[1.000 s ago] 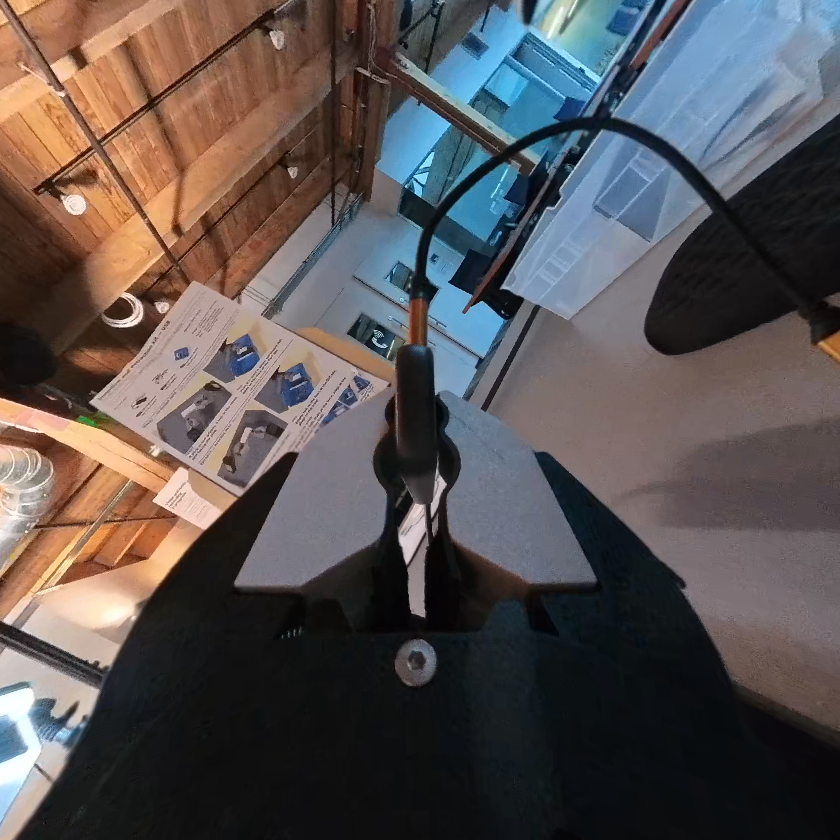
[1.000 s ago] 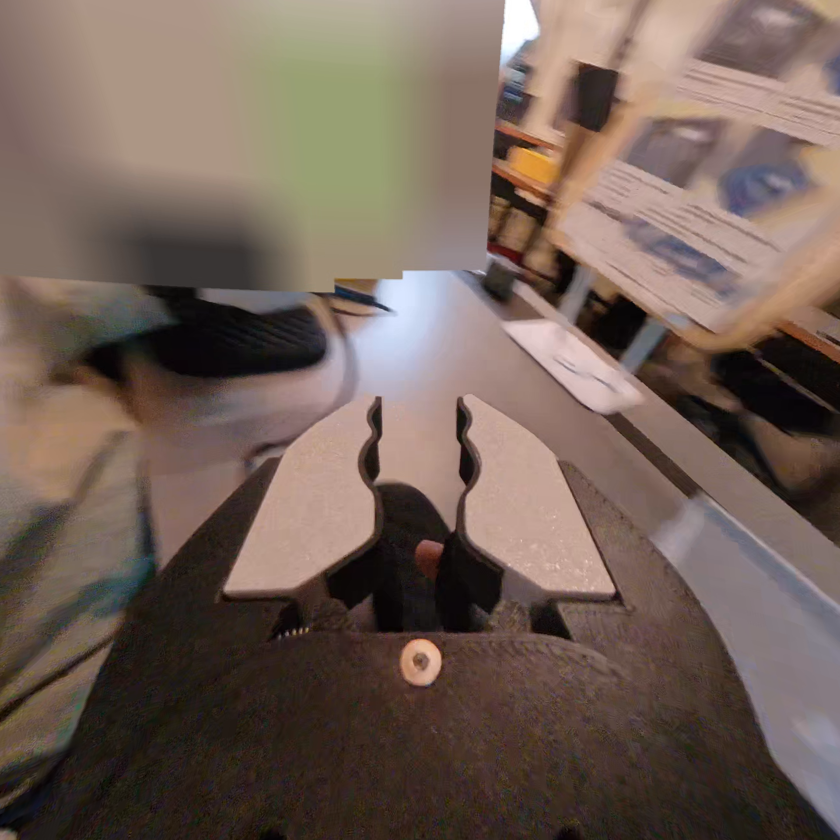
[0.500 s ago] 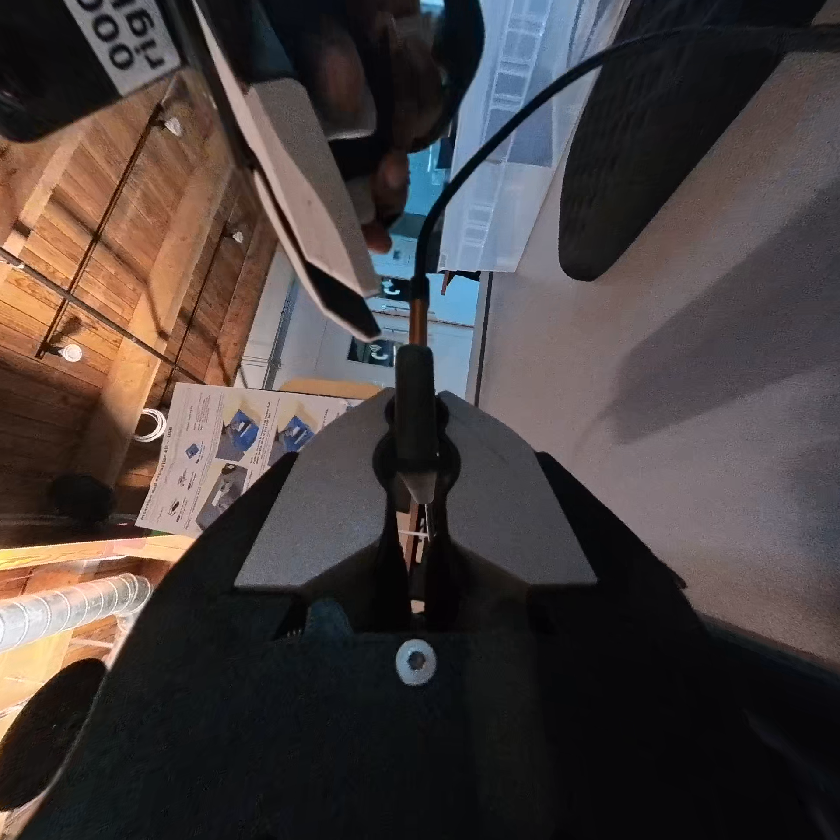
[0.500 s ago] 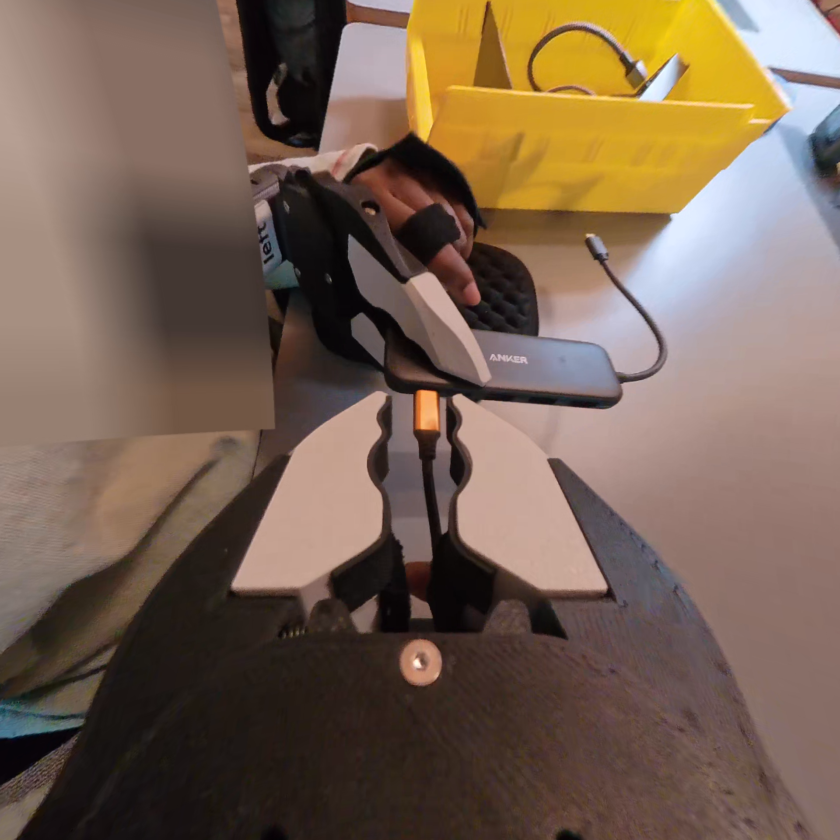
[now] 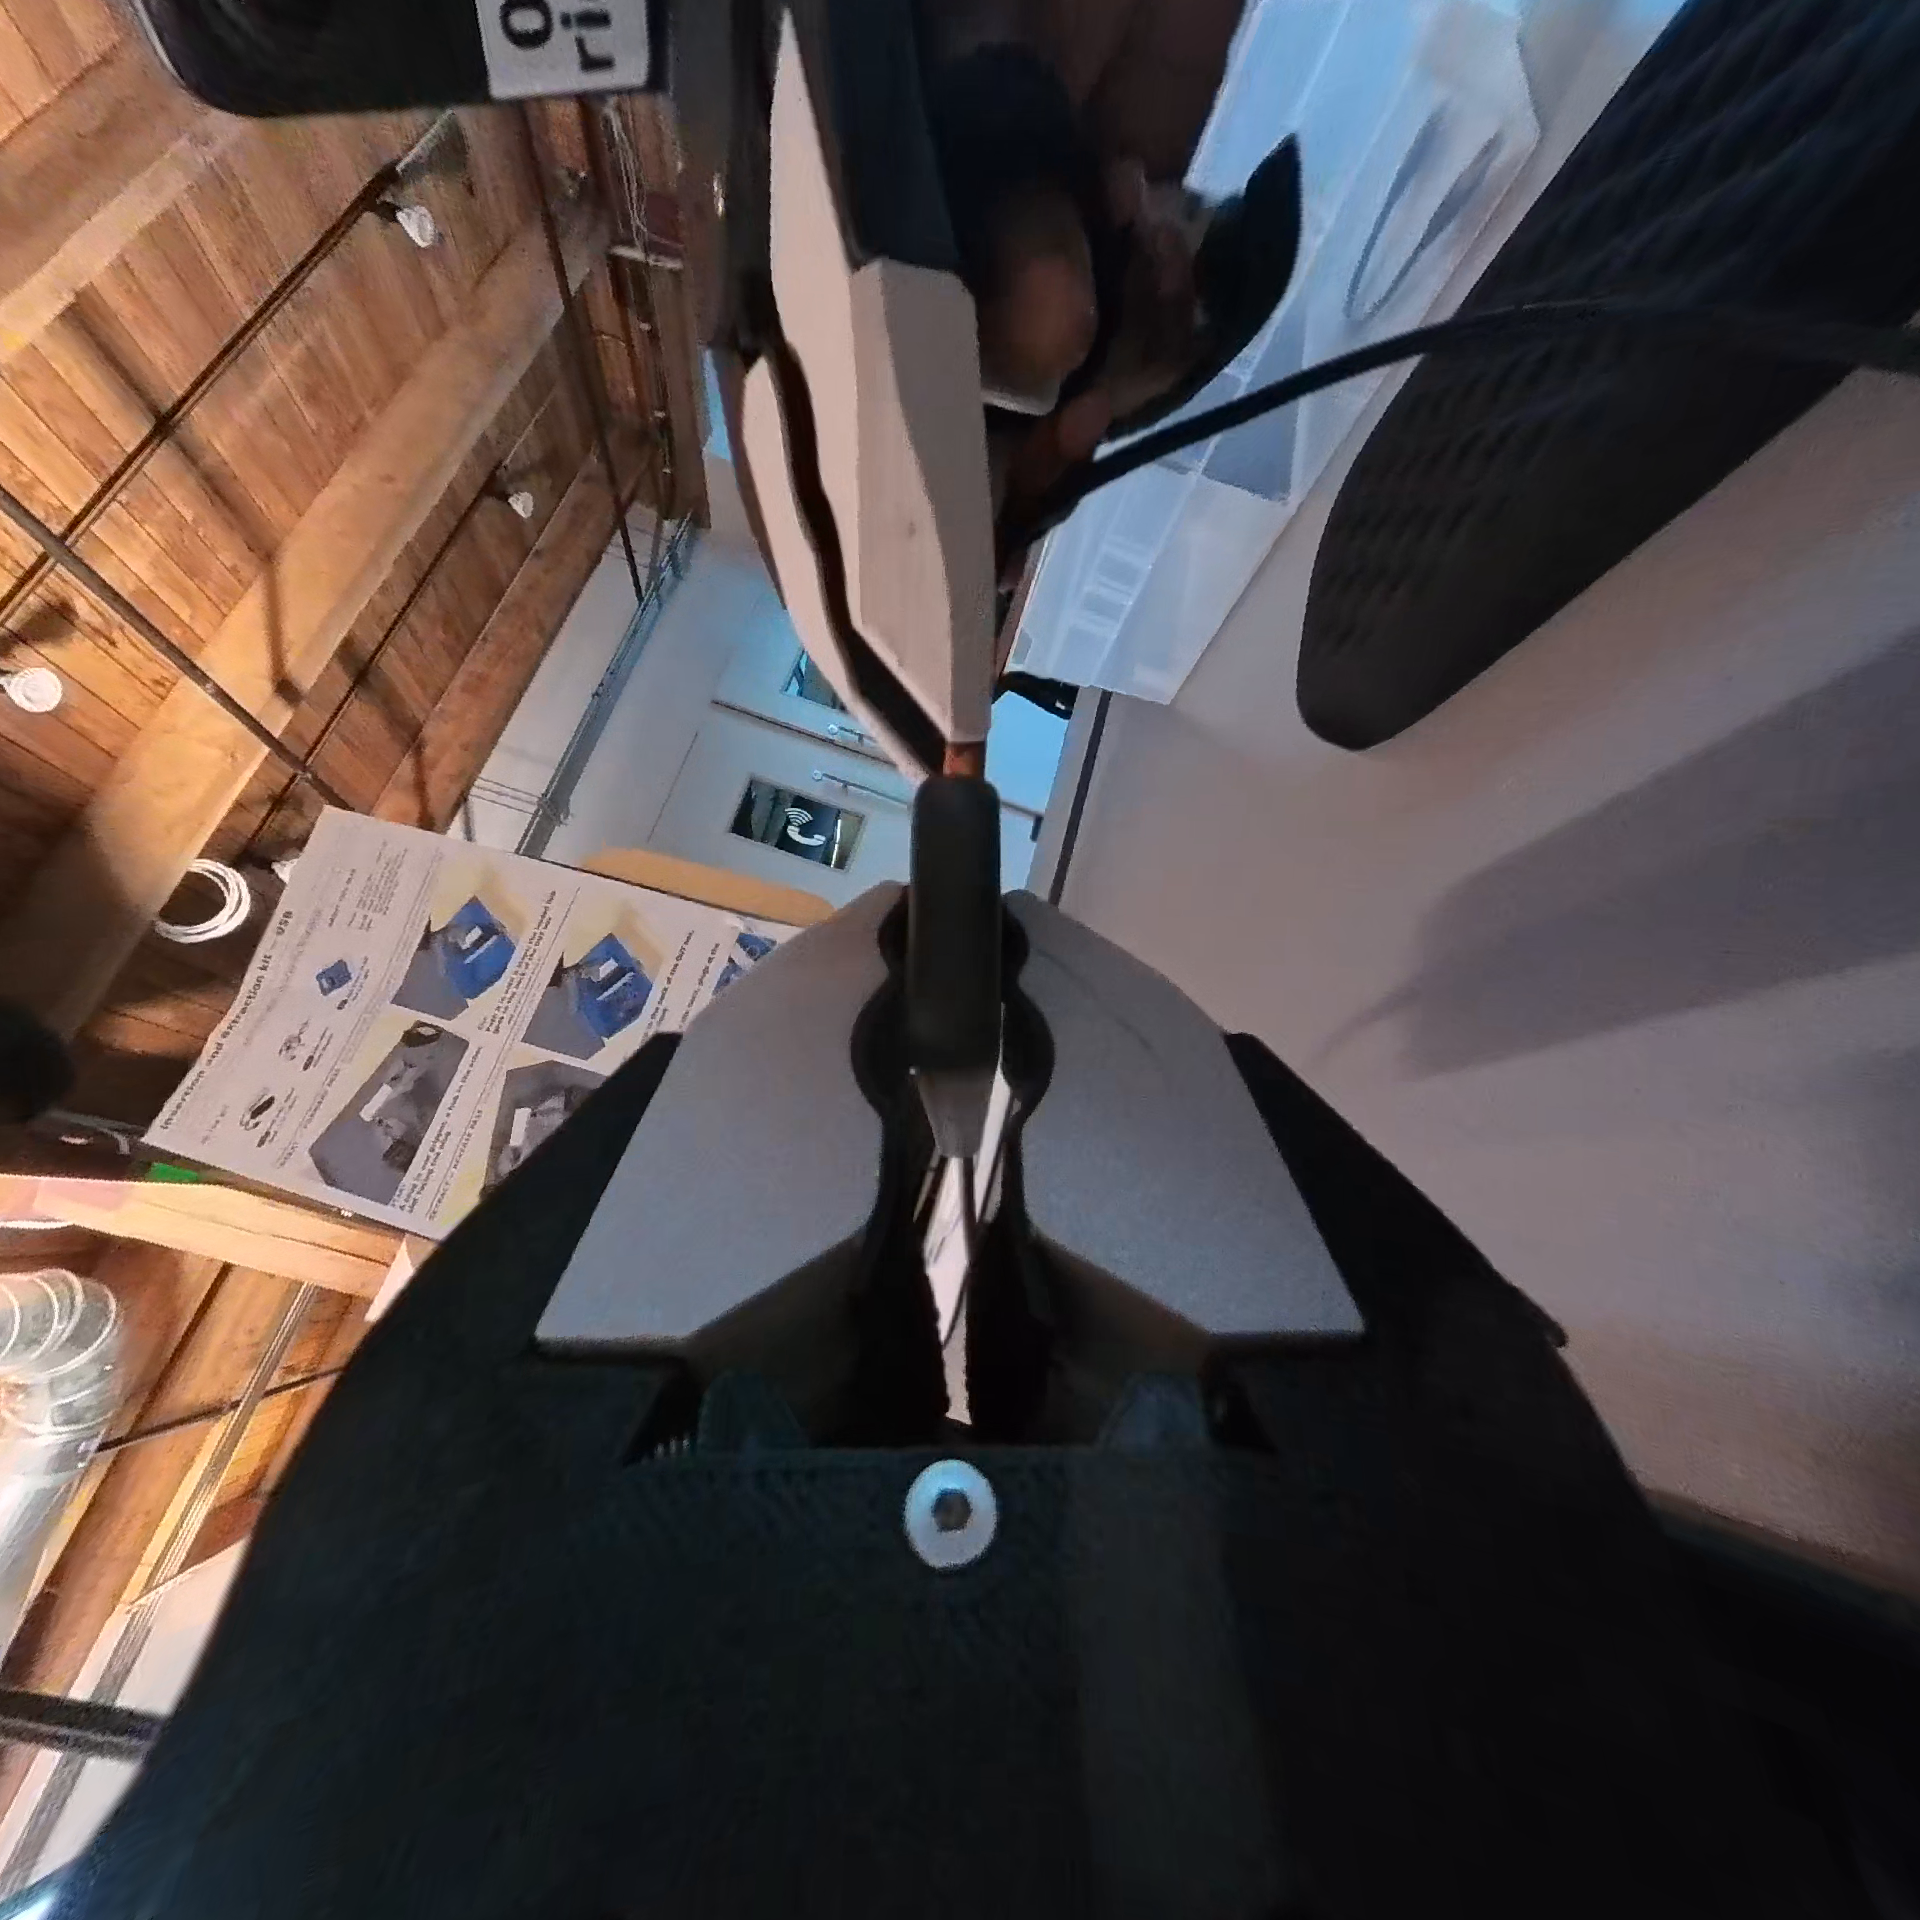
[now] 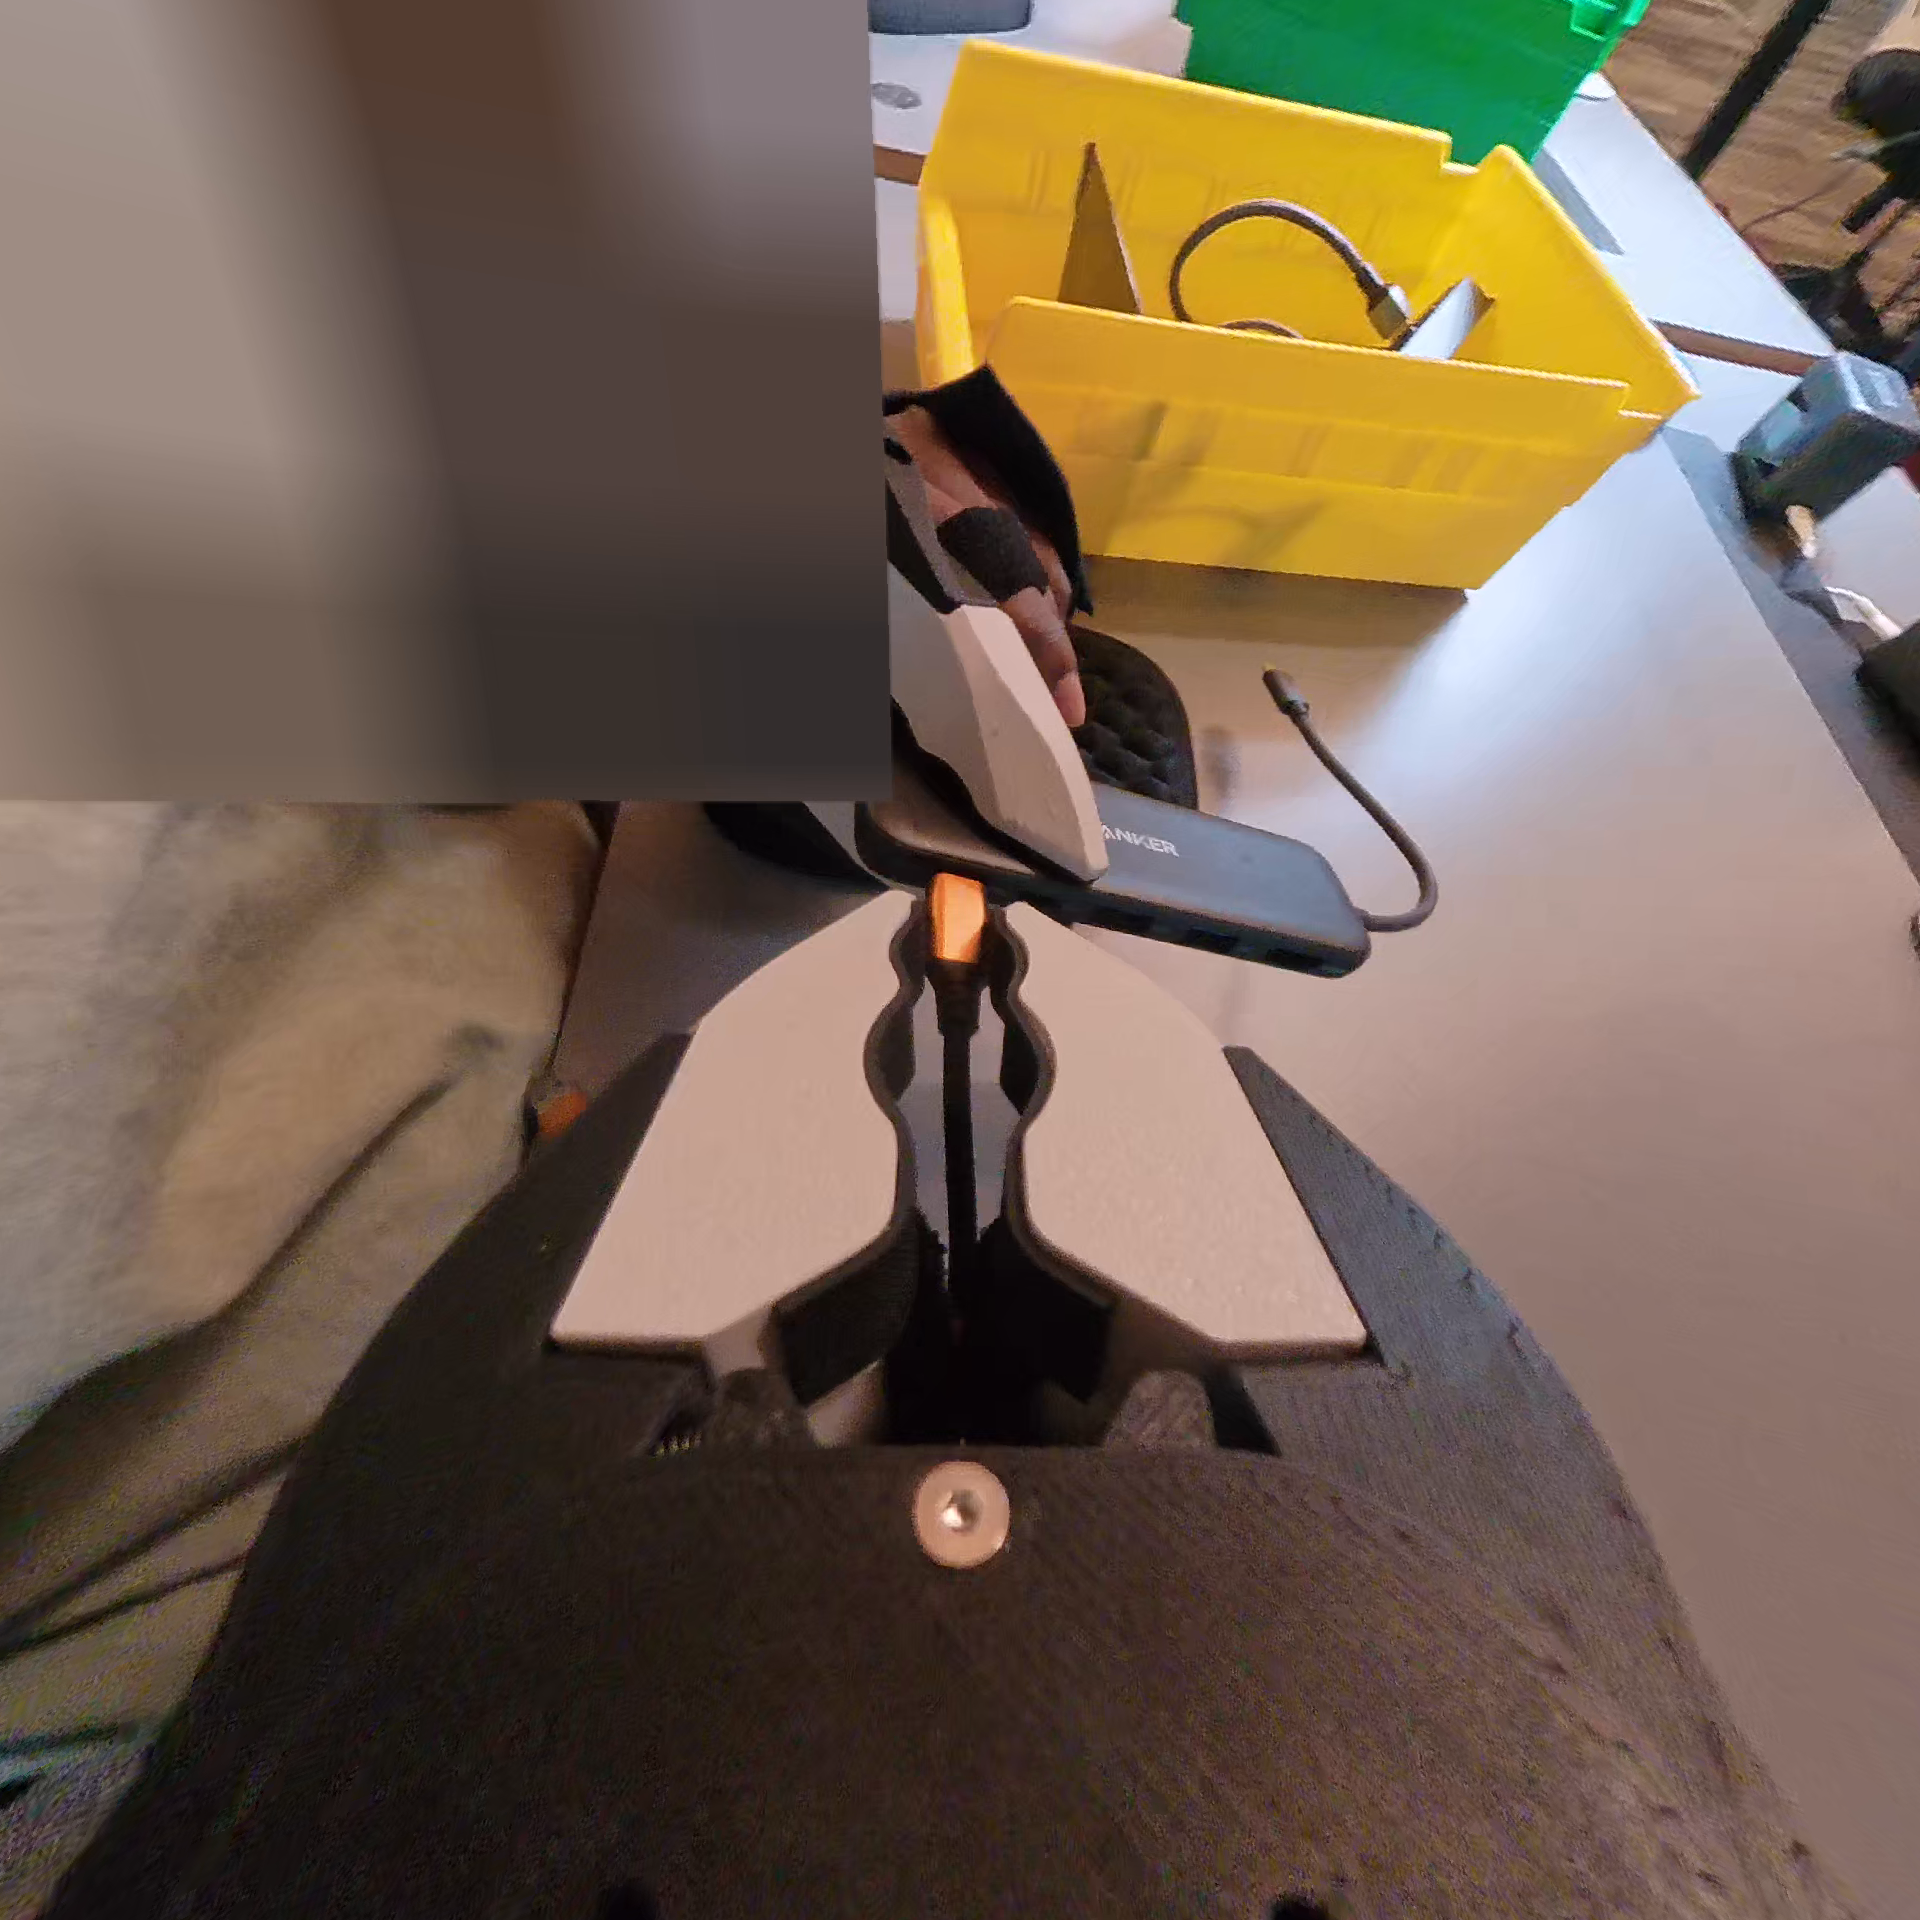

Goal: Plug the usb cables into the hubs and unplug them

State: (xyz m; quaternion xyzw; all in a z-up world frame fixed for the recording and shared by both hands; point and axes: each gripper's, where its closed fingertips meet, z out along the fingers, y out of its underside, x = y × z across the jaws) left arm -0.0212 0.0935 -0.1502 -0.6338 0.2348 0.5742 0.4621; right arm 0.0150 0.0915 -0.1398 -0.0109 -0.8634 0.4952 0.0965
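My left gripper (image 5: 954,906) is shut on the end of a dark grey USB hub (image 5: 951,997), seen edge-on here. In the right wrist view it (image 6: 1070,868) holds the hub (image 6: 1226,883) a little above the table. An orange USB plug (image 6: 956,920) sits in a port on the hub's near side, and its black cable (image 6: 958,1122) runs back between my fingers. My right gripper (image 6: 956,935) is shut on the orange plug. In the left wrist view it (image 5: 940,743) comes down from above onto the plug (image 5: 964,758).
The hub's own tail cable (image 6: 1392,831) curls onto the grey table (image 6: 1558,1143). A yellow bin (image 6: 1299,468) holding another cable (image 6: 1278,260) stands behind, with a green bin (image 6: 1392,62) beyond. A black mat (image 6: 1132,717) lies under the left hand. A dark device (image 6: 1829,436) sits at the right. Both grippers' tips are close together, under 4 cm apart.
My right gripper swung round to the hub, moved its fingers up to the orange plug and narrowed onto it. The left gripper kept its hold on the hub.
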